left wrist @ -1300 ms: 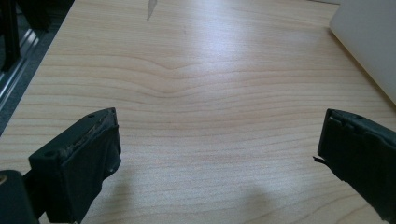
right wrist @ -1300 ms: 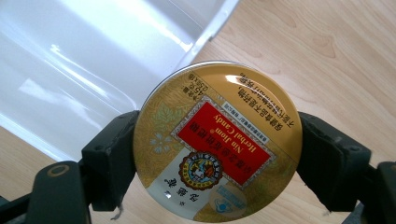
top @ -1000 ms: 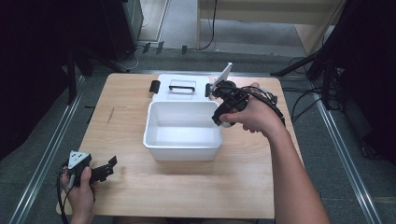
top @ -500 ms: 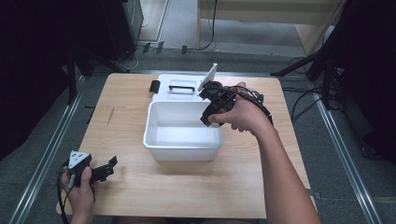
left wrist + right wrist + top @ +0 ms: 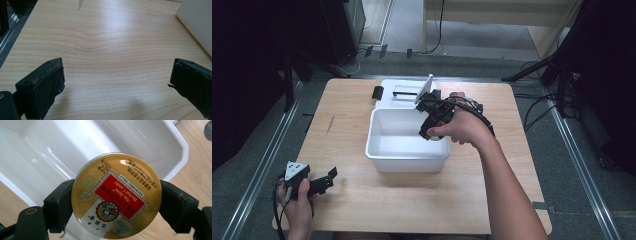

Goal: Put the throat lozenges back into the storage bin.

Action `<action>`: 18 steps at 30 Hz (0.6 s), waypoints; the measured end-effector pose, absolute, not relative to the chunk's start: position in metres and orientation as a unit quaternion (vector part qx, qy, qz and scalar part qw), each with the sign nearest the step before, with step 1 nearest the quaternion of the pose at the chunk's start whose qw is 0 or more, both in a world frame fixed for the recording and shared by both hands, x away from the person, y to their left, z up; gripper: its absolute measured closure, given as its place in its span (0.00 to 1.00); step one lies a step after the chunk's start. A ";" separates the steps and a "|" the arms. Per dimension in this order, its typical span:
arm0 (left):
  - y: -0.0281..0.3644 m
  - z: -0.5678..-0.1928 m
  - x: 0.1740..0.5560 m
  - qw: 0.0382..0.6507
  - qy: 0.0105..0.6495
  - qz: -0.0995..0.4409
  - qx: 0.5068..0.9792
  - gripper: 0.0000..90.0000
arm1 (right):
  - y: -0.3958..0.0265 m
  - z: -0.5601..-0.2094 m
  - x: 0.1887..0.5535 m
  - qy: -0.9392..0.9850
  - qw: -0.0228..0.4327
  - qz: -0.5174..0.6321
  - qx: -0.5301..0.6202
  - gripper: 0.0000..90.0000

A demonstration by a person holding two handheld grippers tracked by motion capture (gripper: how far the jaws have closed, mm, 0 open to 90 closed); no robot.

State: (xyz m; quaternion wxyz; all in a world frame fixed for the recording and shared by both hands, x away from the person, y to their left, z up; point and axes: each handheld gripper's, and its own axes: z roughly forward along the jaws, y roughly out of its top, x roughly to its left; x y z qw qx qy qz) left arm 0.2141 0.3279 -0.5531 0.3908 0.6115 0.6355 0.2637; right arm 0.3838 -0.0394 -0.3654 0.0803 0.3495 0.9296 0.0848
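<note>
Left gripper (image 5: 319,183) sits at the near left corner of the table (image 5: 362,210), held in the person's left hand (image 5: 297,205); jaws stand wide apart in the left gripper view, bare wood between them, nothing held. Corner of the white tub (image 5: 197,22) visible at that view's upper right, well apart from the jaws. Mid-table: white tub (image 5: 384,150), open top, inside looks bare in the high view. Right gripper (image 5: 428,131) is over the tub's right side, near the rim, held by the right hand (image 5: 462,127), forearm coming in from the bottom right. Right gripper view: jaws clamped on a round gold candy tin (image 5: 116,196), one pad on each side of its edge, lid facing the camera, red label reading "Nin Jiom Herbal Candy" upside down in the view. Tin hangs above the tub's interior (image 5: 75,145) near one long wall, not touching the bottom. Farther back: flat white lid (image 5: 399,92) with a dark handle lies just behind the tub; small black object (image 5: 377,92) just left of the lid.
</note>
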 end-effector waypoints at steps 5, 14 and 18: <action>0.328 -0.553 0.214 0.392 0.636 0.264 0.610 0.00 | -0.037 -0.374 0.383 0.932 0.077 0.081 0.346 0.23; 0.328 -0.553 0.214 0.392 0.636 0.264 0.610 0.00 | -0.034 -0.391 0.382 0.943 0.086 0.078 0.311 0.23; 0.328 -0.553 0.214 0.392 0.636 0.264 0.610 0.00 | -0.035 -0.396 0.382 0.951 0.089 0.080 0.286 0.23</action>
